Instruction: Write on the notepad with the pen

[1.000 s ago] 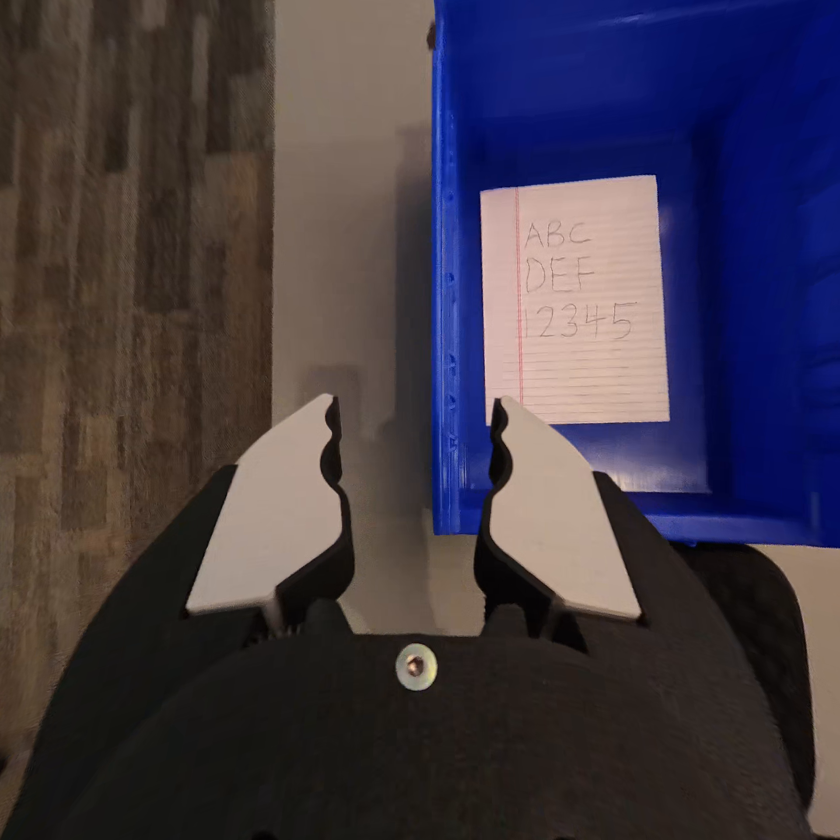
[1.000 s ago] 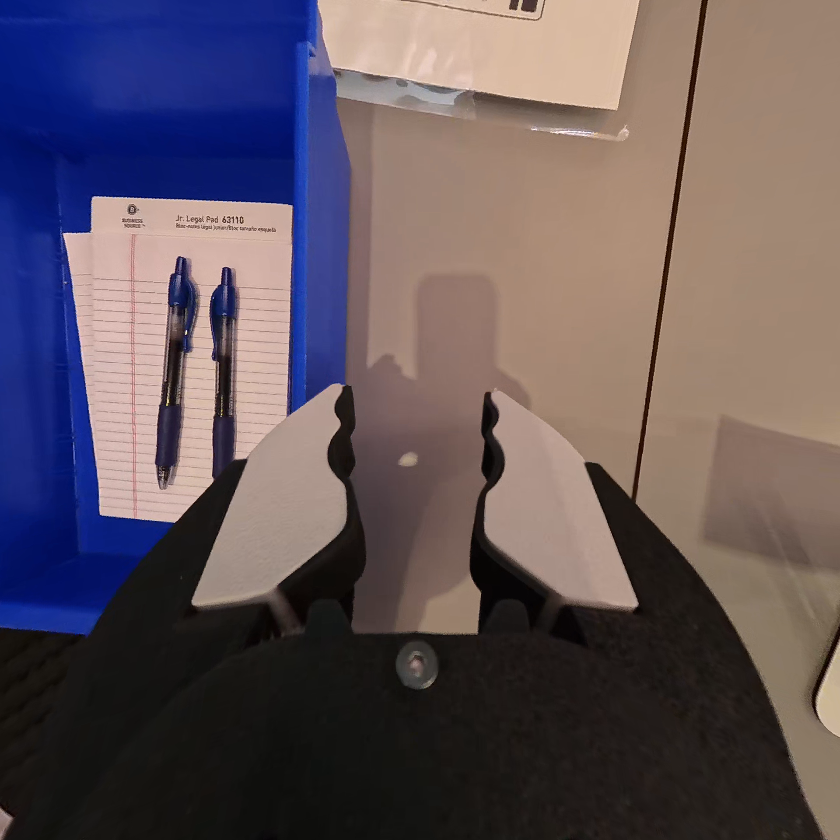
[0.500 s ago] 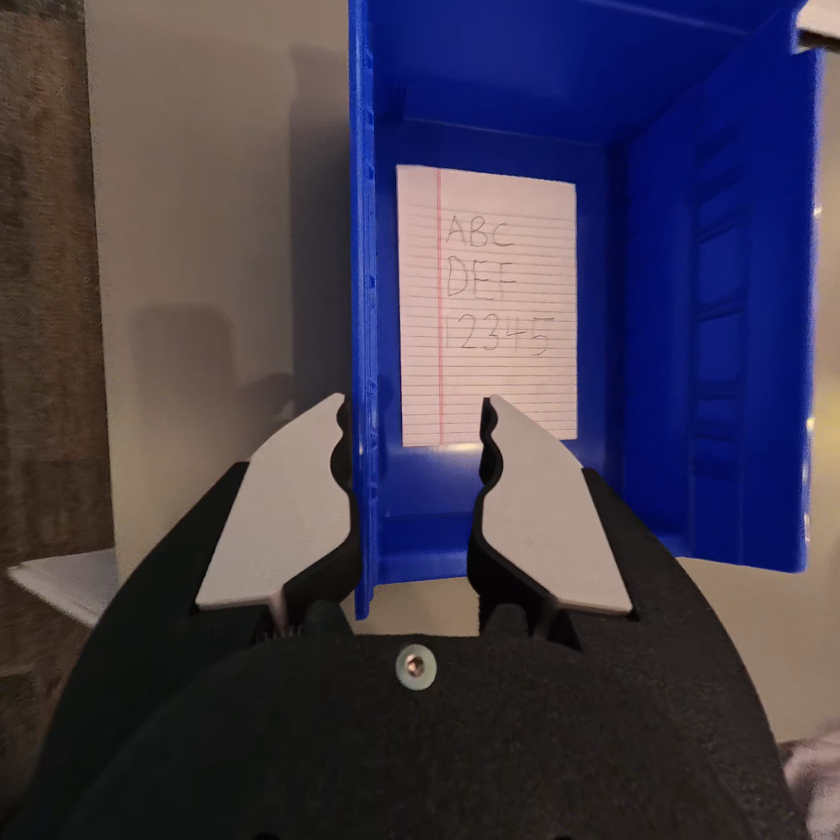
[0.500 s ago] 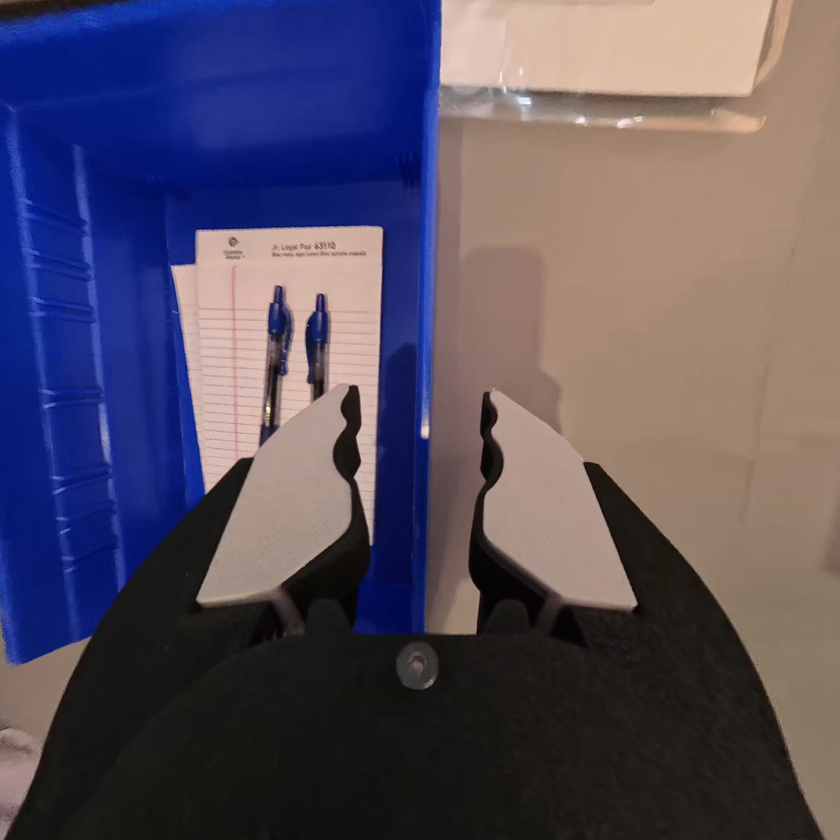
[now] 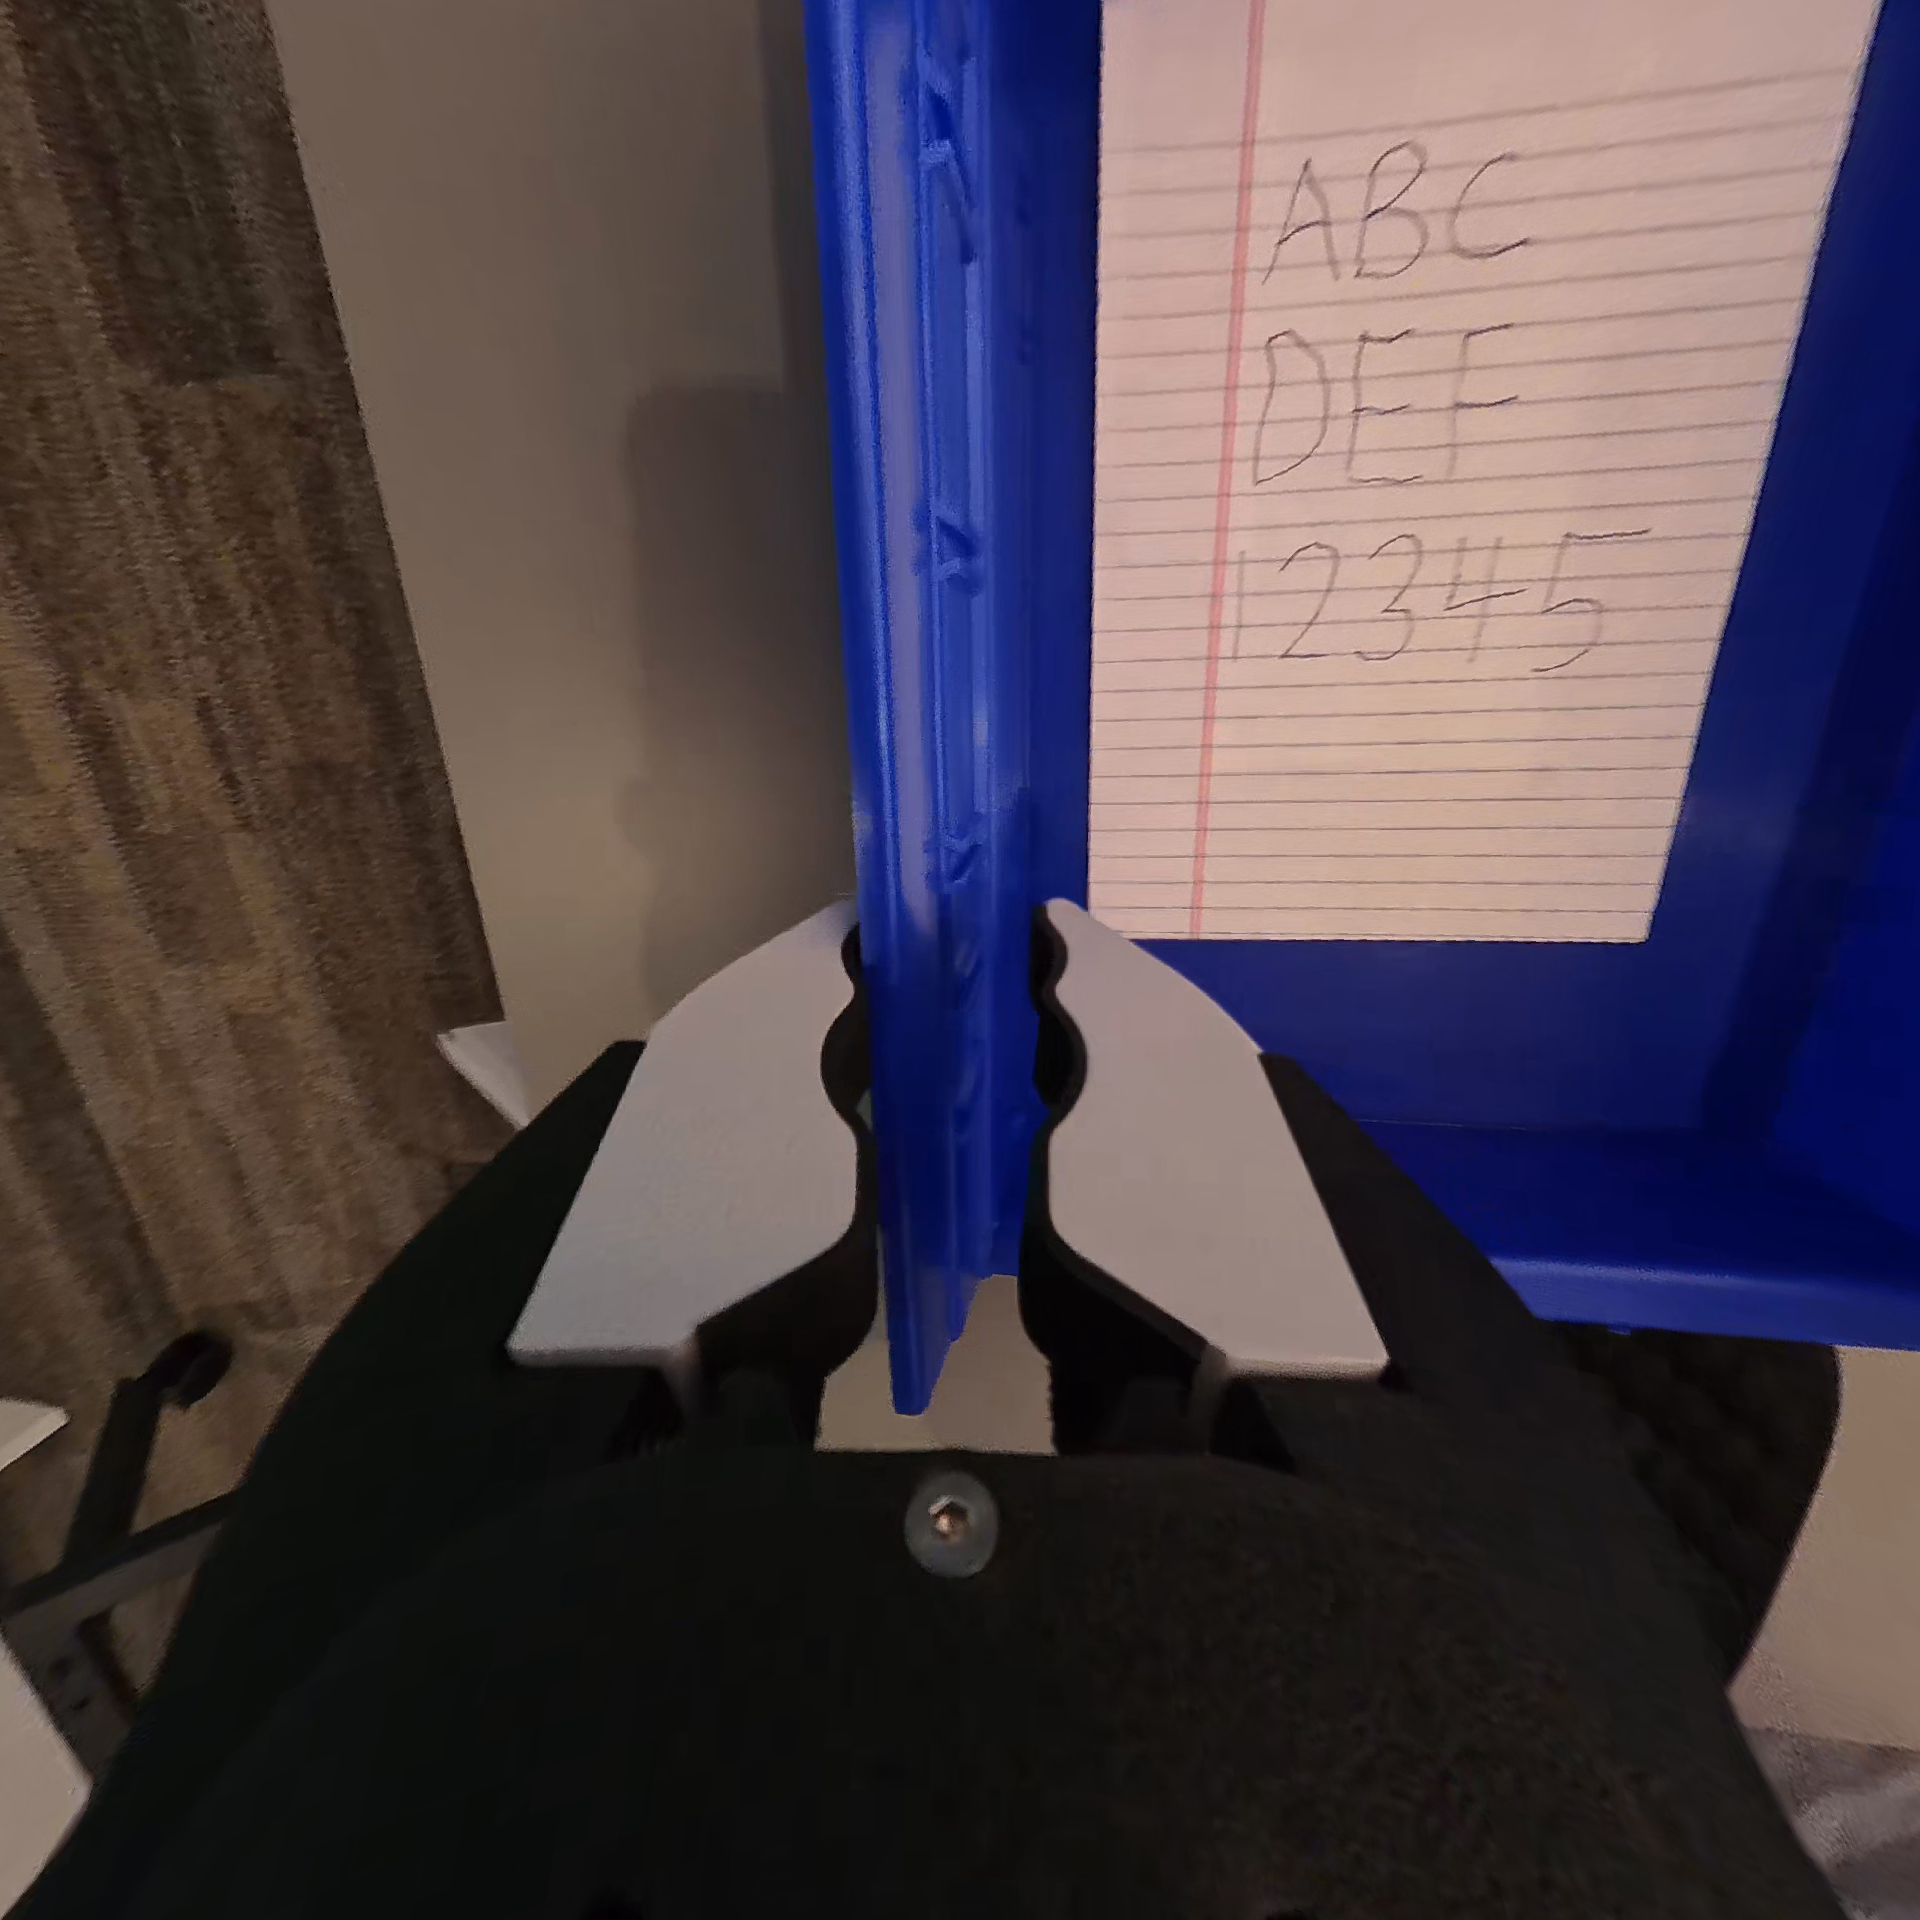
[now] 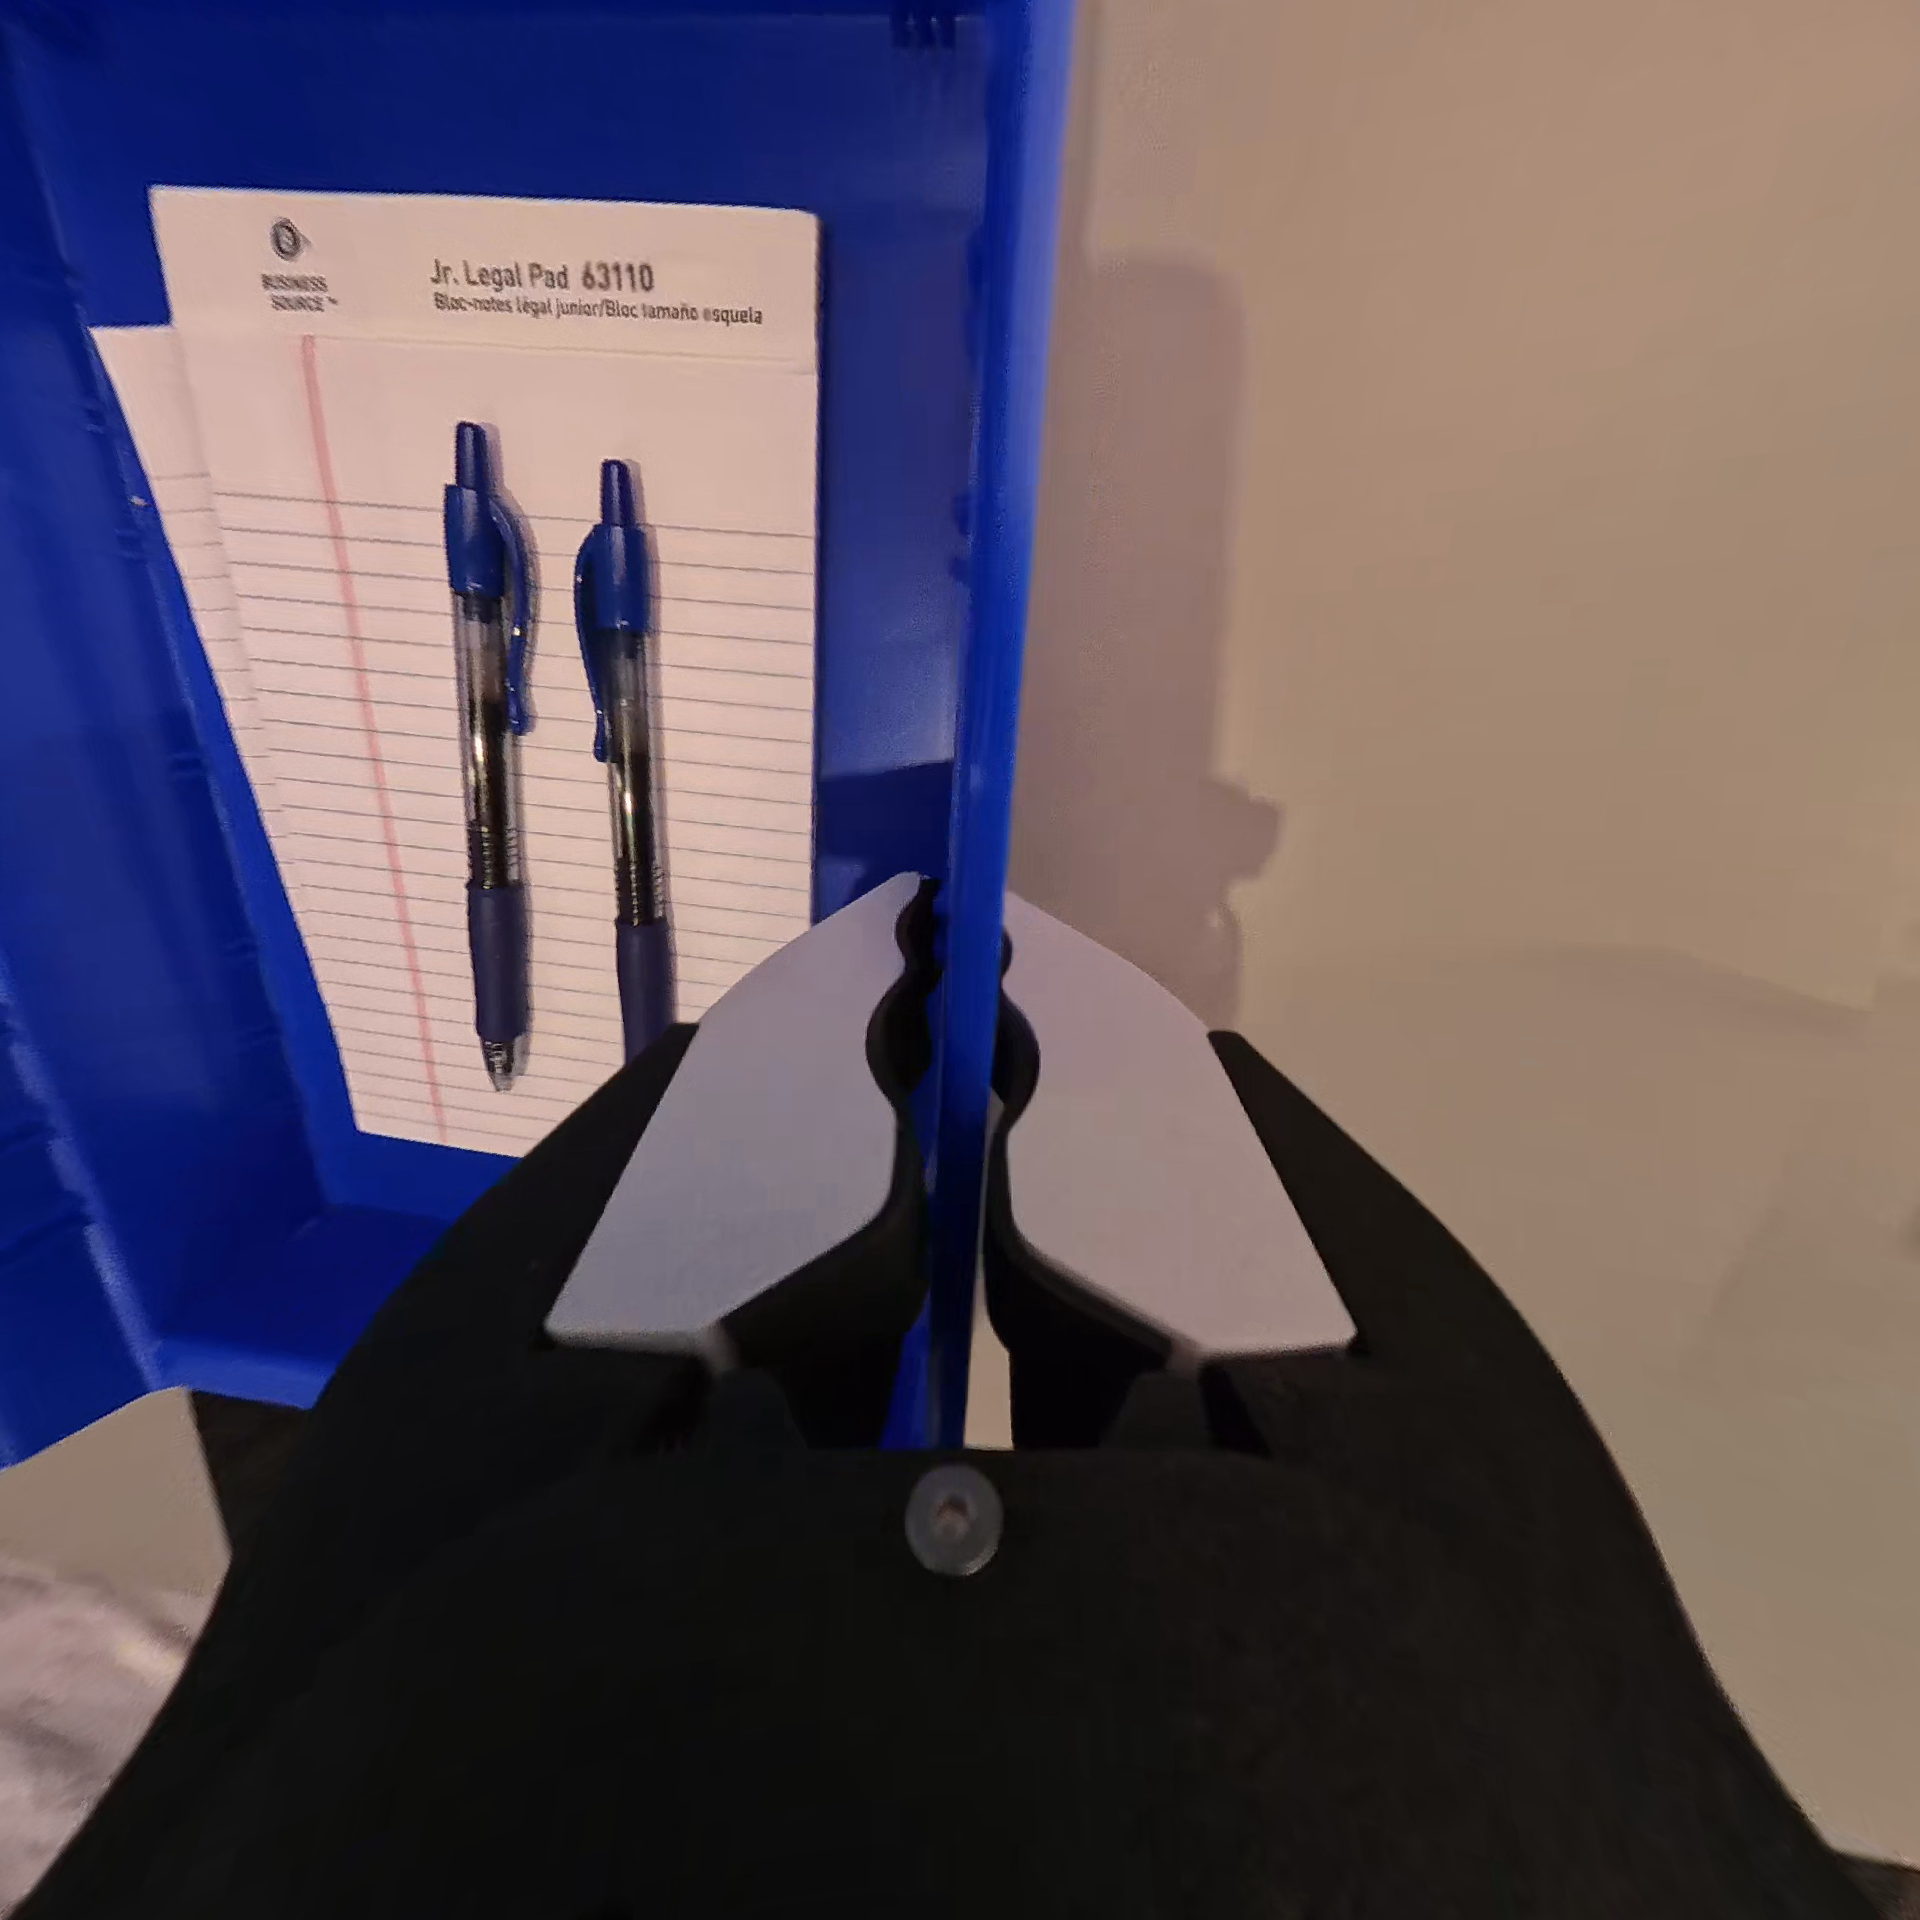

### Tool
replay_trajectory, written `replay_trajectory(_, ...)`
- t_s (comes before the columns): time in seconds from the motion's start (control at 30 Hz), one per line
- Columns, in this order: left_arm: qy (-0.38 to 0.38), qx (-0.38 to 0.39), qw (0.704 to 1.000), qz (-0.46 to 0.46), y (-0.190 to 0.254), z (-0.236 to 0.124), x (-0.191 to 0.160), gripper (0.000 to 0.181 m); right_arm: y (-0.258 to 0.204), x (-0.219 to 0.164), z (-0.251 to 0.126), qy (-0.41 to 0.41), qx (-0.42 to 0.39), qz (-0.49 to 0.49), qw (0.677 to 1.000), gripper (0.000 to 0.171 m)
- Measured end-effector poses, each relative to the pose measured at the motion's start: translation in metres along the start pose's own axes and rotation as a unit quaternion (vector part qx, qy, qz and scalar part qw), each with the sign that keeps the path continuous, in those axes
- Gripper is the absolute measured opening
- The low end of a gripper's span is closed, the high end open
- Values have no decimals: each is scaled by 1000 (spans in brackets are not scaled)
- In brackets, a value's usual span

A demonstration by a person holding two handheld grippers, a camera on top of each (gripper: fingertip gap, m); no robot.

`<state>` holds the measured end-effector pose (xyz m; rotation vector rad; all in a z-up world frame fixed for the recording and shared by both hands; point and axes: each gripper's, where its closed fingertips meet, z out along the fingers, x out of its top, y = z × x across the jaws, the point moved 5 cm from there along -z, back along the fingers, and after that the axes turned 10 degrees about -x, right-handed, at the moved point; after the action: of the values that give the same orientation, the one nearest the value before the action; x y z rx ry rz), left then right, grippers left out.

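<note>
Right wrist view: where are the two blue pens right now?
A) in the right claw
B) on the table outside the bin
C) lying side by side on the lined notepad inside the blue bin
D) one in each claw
C: both pens lie side by side on the notepad inside the blue bin, while the right claw is closed on the bin's side wall, not on a pen.
</note>
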<state>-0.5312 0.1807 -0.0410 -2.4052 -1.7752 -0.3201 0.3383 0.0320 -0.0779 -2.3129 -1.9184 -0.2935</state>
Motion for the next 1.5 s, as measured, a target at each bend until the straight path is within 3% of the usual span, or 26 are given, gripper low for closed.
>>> replay_trajectory(0.07, -16, 7, 1000, 4, -5, 2, 0, 16, 1, 0, 0, 2, 23, 12, 1000, 6)
replay_trajectory(0.17, -33, -41, 998, -25, -6, 11, 0, 9, 2, 0, 1, 6, 30, 5, 1000, 6)
replay_trajectory(0.47, -32, -106, 994, -23, 4, 12, 1, 3, 2, 1, 1, -9, 27, -5, 1000, 6)
replay_trajectory(0.8, 2, -93, 994, 55, 123, 21, 14, 7, -40, 0, -2, -10, 26, 26, 999, 5)
replay_trajectory(1.13, 19, -94, 990, 107, 233, 28, 12, 12, -132, 4, -6, -28, 50, 13, 998, 7)
replay_trajectory(1.37, 33, -117, 986, 113, 280, 36, 6, 12, -153, 23, -2, -16, -8, -51, 999, 7)
replay_trajectory(1.5, 46, -132, 982, 124, 290, 36, 4, 18, -152, 22, 6, -38, -25, -57, 997, 15)
